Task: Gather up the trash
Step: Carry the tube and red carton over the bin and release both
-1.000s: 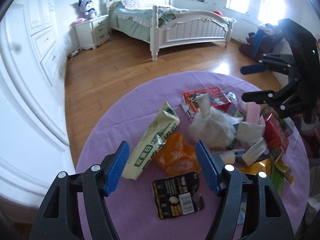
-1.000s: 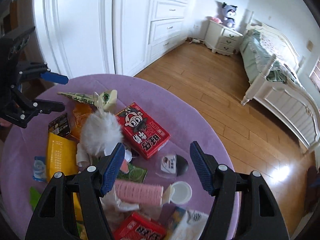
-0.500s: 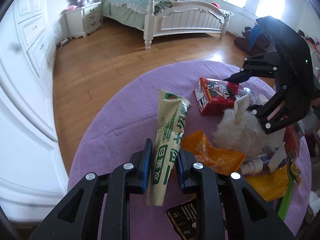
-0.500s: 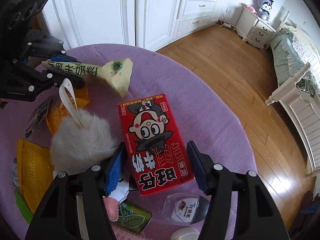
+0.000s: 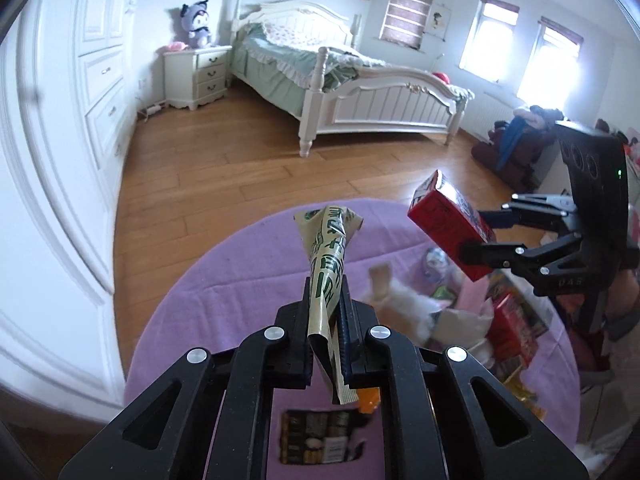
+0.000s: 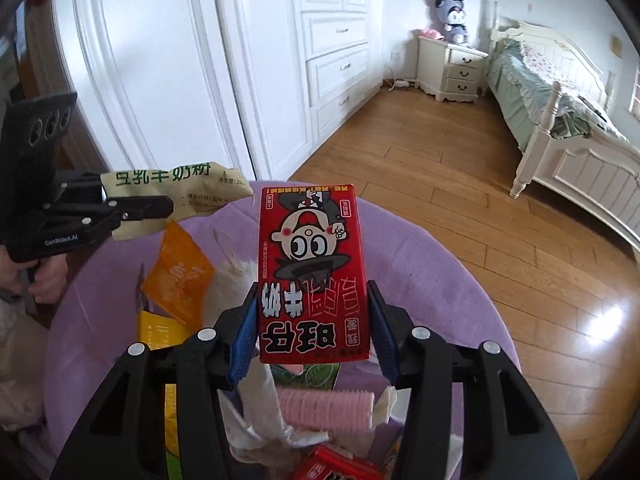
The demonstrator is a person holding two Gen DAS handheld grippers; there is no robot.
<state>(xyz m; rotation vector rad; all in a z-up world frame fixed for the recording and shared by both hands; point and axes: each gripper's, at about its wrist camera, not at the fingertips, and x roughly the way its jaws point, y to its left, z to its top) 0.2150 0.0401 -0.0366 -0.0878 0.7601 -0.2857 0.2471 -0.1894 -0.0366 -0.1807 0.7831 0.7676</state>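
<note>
- Purple cloth covers the round table [image 5: 240, 288]; its curved rim gives way straight to bare wooden floor [image 5: 224, 168] on the far side.
- The left gripper [image 5: 325, 320] is clamped tight on a cream milk-powder sachet [image 5: 327, 248], which stands up out of the pads, lifted clear of the table with air all round its flared top.
- The right gripper [image 6: 311, 332] has its jaws closing on a red milk carton [image 6: 312, 272]; the blue pads press its two long sides, and the carton is held off the table, above the litter.
- Seen from the left wrist, the carton hangs to the right of the sachet, the two well apart.
- Left on the table: an orange wrapper [image 6: 178, 276] near the table's left part in the right wrist view, a pink roll [image 6: 326, 408] directly under the right gripper, a white fluffy ball [image 5: 404, 304], and a black packet [image 5: 320, 438] at the near edge below the left gripper.
- Beyond the table the floor lies open up to the white wardrobe [image 6: 160, 60], the bedside cabinet [image 5: 198, 74] and the bed [image 5: 360, 92].
- A hand [image 6: 44, 280] grips the left gripper's handle beside the table's left rim.
</note>
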